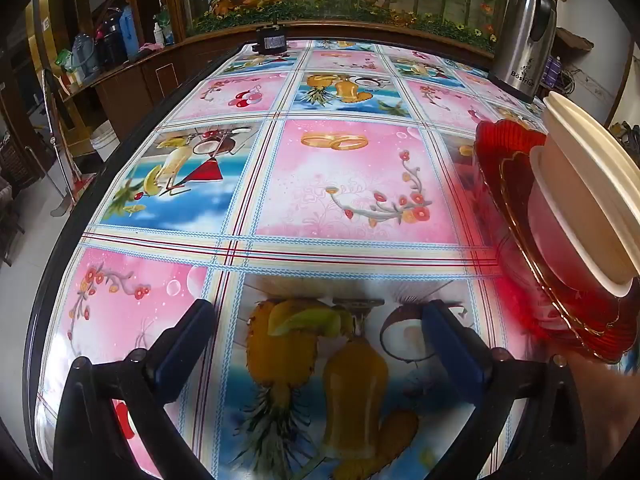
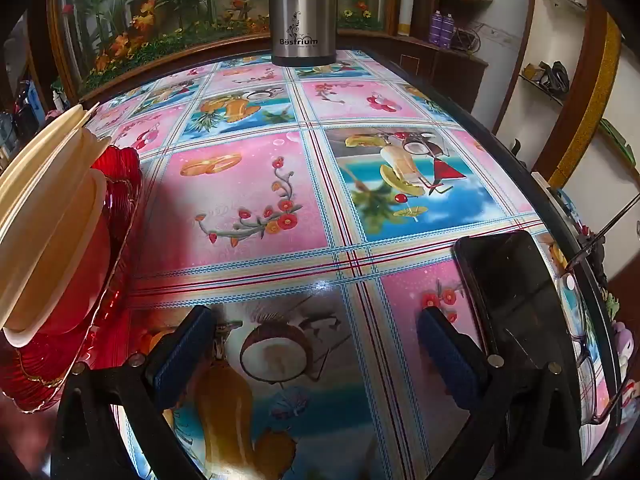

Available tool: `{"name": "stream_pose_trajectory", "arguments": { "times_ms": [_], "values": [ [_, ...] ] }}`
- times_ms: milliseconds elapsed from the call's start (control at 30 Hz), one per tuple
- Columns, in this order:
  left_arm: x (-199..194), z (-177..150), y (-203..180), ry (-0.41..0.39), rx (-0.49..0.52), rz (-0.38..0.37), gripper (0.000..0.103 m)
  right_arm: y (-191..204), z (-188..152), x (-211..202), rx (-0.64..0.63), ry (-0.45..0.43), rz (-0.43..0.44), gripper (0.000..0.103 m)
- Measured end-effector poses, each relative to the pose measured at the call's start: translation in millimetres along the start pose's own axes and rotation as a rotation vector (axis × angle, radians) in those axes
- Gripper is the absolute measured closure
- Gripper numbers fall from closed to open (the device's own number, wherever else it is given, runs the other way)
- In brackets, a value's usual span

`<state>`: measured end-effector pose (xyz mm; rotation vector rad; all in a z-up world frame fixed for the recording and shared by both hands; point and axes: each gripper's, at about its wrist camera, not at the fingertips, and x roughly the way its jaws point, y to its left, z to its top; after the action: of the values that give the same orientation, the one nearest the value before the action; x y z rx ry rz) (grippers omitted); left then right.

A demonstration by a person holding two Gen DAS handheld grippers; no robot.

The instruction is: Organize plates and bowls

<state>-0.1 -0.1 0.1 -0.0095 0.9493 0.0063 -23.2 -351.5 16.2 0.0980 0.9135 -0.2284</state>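
Counter [image 1: 344,184] covered by glossy patterned oilcloth, pink and blue squares with fruit and flower prints. Steel thermos jug [image 2: 303,12] upright at far edge, right of centre in left wrist view, dead centre in right wrist view. Red glass plate [image 1: 504,184] at right edge of left wrist view, left edge of right wrist view; appears tilted, though fisheye distortion leaves that unsure. Stack of cream bowls [image 1: 588,200] nested on the plate, touching it. Black phone [image 2: 516,300] flat on counter, near right side, just beside right tool's outer finger. Eyeglasses [image 2: 580,320] near counter's right rim, beyond phone. Left tool [image 1: 318,340] spread wide, nothing between blue pads, over pineapple print. Right tool [image 2: 316,344] likewise spread wide and empty, over coconut print.
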Motion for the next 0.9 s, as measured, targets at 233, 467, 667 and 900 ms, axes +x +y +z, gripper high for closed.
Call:
{"name": "stream_pose_trajectory", "arguments": {
  "times_ms": [233,467,667,900],
  "values": [
    [0.2,0.1,0.0,0.003,0.0,-0.001,0.0,0.7,-0.6,-0.8,0.0,0.001,-0.001,0.001],
    [0.2,0.1,0.1,0.003,-0.001,-0.001,0.0,-0.5,1.2,1.9,-0.003,0.002,-0.003,0.001],
    [0.2,0.1,0.0,0.003,0.0,0.0,0.0,-0.4,1.0,1.5,-0.002,0.001,-0.003,0.001],
    [0.2,0.1,0.0,0.003,-0.001,-0.001,0.0,-0.4,1.0,2.0,-0.001,0.001,-0.002,0.001]
  ]
}}
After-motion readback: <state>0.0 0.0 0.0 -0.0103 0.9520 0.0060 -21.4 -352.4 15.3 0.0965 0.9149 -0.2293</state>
